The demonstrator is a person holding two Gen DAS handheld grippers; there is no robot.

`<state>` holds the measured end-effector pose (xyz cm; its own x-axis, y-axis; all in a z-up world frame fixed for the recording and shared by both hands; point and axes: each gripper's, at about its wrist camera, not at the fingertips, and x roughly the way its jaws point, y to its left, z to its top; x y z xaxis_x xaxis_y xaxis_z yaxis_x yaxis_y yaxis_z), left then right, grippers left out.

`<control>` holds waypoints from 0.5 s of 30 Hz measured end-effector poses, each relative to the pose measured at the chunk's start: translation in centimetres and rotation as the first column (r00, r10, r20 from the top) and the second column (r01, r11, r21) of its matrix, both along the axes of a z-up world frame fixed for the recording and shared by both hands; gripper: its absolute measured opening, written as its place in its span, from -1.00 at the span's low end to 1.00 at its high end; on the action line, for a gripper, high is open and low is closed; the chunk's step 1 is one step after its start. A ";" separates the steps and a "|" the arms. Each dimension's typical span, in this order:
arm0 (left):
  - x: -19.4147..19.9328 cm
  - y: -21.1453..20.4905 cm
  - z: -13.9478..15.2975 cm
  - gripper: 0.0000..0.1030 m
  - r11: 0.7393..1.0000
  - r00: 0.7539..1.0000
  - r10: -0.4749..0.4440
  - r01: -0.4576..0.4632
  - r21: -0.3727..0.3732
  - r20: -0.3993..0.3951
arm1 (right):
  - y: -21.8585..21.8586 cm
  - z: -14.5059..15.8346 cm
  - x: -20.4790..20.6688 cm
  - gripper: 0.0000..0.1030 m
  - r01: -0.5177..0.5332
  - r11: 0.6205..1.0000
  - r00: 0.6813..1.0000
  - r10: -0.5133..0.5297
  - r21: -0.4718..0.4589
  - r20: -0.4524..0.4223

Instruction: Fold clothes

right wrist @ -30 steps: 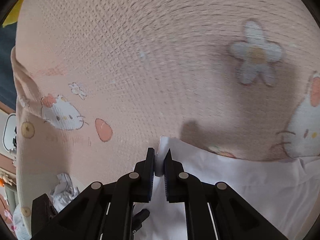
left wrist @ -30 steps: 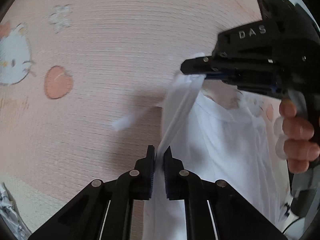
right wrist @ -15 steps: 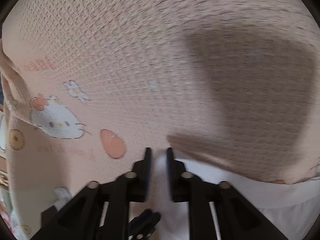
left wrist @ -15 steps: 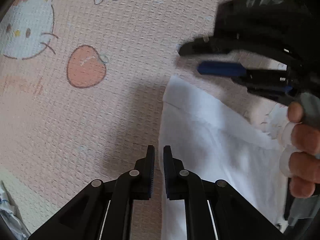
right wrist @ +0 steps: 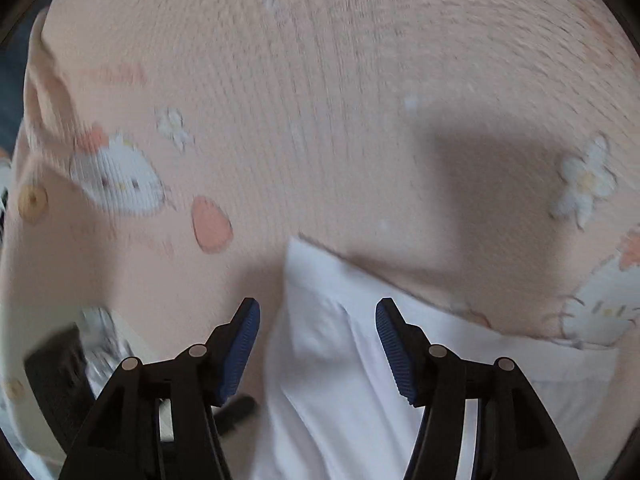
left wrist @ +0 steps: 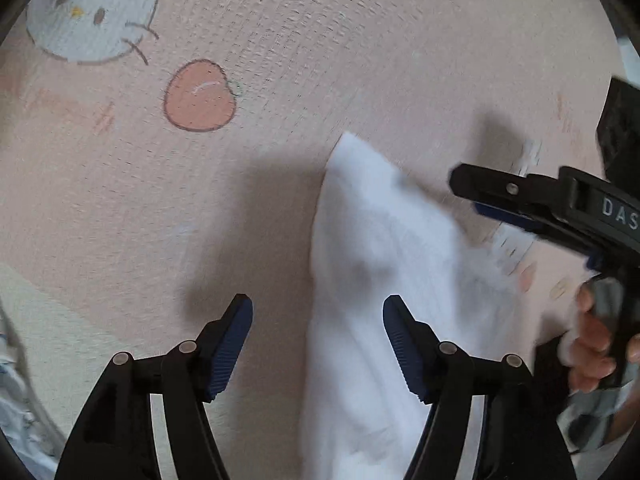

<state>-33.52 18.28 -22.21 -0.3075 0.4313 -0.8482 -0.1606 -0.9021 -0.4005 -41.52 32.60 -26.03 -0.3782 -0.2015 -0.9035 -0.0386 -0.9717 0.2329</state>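
My left gripper (left wrist: pixel 316 340) and right gripper (right wrist: pixel 318 344) are both opening, clamping nothing. White shirt (left wrist: pixel 372 280) lies on pink blanket (left wrist: pixel 280 80), long axis running away from me, corner pointing fwd.

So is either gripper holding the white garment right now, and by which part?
Nothing is held. Both the left gripper and right gripper have jaws opening, pads clear of the white cotton garment lying on the pink cartoon-print bedspread.
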 end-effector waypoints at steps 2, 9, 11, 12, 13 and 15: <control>0.5 0.7 0.0 0.28 0.999 1.000 -0.011 0.011 -0.030 -0.003 | -0.3 -0.3 0.7 0.16 -0.011 1.000 1.000 0.011 0.017 0.014; 4.0 0.4 1.0 0.27 0.993 0.996 -0.083 0.082 -0.085 -0.011 | -0.4 -1.1 3.5 0.16 -0.040 0.998 0.999 0.038 0.038 0.037; 5.3 -0.1 1.2 0.27 0.990 0.994 -0.105 0.105 -0.094 0.002 | 0.6 -0.8 5.1 0.16 -0.048 0.996 0.998 0.046 0.074 0.031; 6.0 -0.2 1.0 0.27 0.988 0.994 -0.113 0.112 -0.103 -0.001 | 0.8 -0.9 5.7 0.16 -0.048 0.996 0.999 0.047 0.076 0.027; 6.6 -0.4 0.9 0.27 0.987 0.992 -0.123 0.121 -0.110 -0.008 | 1.0 -0.9 6.4 0.16 -0.047 0.997 0.999 0.045 0.065 0.027; 6.8 -0.2 0.1 0.27 0.983 0.990 -0.140 0.137 -0.126 -0.012 | 1.2 -1.1 7.3 0.16 -0.034 0.998 0.999 0.032 0.052 0.041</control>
<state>-26.70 18.08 -22.12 -0.2701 0.3627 -0.8919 -0.2945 -0.9131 -0.2821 -34.23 33.76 -27.09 -0.3356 -0.1645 -0.9275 -0.0149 -0.9836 0.1799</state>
